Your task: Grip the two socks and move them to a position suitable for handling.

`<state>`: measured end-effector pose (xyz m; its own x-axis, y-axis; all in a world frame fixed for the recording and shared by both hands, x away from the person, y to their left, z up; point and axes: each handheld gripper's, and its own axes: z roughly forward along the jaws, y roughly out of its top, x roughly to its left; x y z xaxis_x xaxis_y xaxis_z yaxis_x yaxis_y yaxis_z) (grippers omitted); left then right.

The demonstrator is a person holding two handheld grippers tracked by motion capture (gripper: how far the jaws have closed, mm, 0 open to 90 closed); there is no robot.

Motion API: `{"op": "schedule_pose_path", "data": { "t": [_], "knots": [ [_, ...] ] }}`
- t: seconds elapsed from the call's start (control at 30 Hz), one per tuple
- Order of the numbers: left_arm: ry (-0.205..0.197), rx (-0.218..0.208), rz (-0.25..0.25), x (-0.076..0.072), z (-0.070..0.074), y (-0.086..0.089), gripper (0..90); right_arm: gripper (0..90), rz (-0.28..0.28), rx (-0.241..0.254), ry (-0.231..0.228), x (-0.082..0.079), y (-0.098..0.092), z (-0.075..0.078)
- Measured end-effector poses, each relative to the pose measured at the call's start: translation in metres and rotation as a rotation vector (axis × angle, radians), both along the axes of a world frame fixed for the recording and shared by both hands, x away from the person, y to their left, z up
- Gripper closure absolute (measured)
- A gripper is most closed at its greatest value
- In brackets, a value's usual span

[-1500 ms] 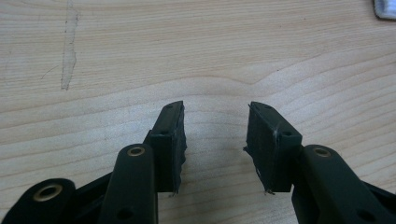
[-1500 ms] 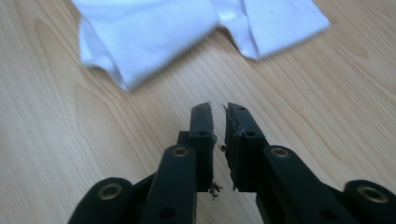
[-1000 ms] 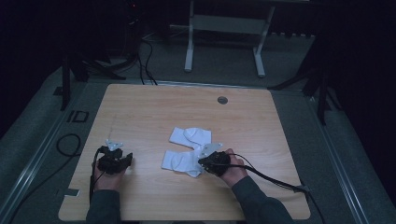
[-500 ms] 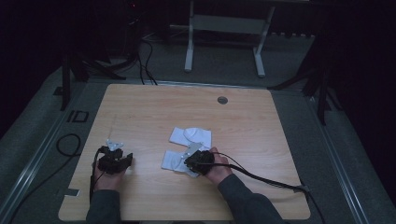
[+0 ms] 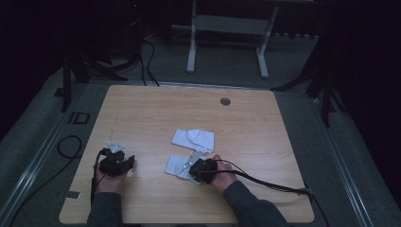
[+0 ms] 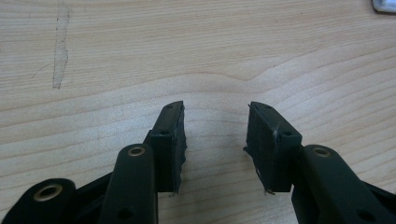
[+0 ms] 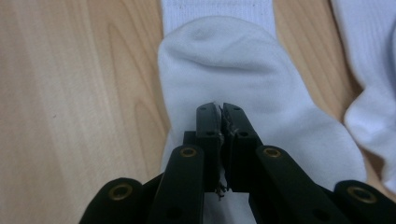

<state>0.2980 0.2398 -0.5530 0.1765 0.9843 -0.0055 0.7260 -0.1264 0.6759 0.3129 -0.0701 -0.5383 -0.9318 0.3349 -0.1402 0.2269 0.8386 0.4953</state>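
Observation:
Two white socks lie mid-table. The near sock (image 5: 176,165) (image 7: 243,60) is doubled over, its rounded end resting on its ribbed cuff. My right gripper (image 5: 190,165) (image 7: 221,116) sits low over this sock with its jaws pressed together; I cannot tell whether any fabric is pinched between them. The far sock (image 5: 193,138) (image 7: 369,46) lies just beyond, apart from both grippers. My left gripper (image 5: 118,152) (image 6: 215,135) rests over bare wood at the front left, open with nothing between its pads.
The wooden table (image 5: 265,127) has a round cable grommet (image 5: 225,101) near its far edge. A black cable (image 5: 265,182) trails from the right gripper toward the table's front right corner. A pale scuff (image 6: 60,46) marks the wood ahead of the left gripper.
My right hand has slid left across the near sock, which now looks shorter and bunched under it. The left hand and the far sock have stayed put.

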Motion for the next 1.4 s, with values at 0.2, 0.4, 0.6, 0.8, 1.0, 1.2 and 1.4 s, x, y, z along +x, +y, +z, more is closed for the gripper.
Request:
{"op": "schedule_pose_path", "data": {
  "t": [0.2, 0.4, 0.6, 0.8, 1.0, 1.2, 1.4],
  "knots": [
    [0.005, 0.004, -0.004, 0.000, 0.000, -0.001, 56.8, 78.3, -0.002, -0.034, 0.001, -0.002, -0.007, 0.003],
    [0.009, 0.009, -0.007, 0.001, -0.001, -0.003, 56.7, 63.9, -0.025, 0.033, 0.031, -0.001, -0.004, 0.015],
    [0.007, 0.007, -0.007, 0.001, -0.001, -0.003, 56.7, 59.9, 0.020, 0.050, 0.015, -0.003, 0.019, 0.022],
    [0.006, 0.003, -0.008, 0.001, -0.001, -0.002, 56.7, 54.4, 0.004, 0.060, 0.068, 0.006, 0.030, 0.010],
    [0.005, 0.005, -0.007, 0.001, -0.001, -0.003, 56.7, 68.3, 0.009, 0.045, 0.084, 0.011, 0.032, 0.003],
    [0.006, 0.005, -0.008, 0.001, -0.001, -0.002, 56.7, 83.1, -0.006, 0.062, 0.094, 0.014, 0.031, 0.006],
    [0.004, 0.005, -0.007, 0.001, -0.001, -0.002, 56.7, 84.0, -0.007, 0.086, 0.078, 0.012, 0.028, 0.015]
  ]
}}
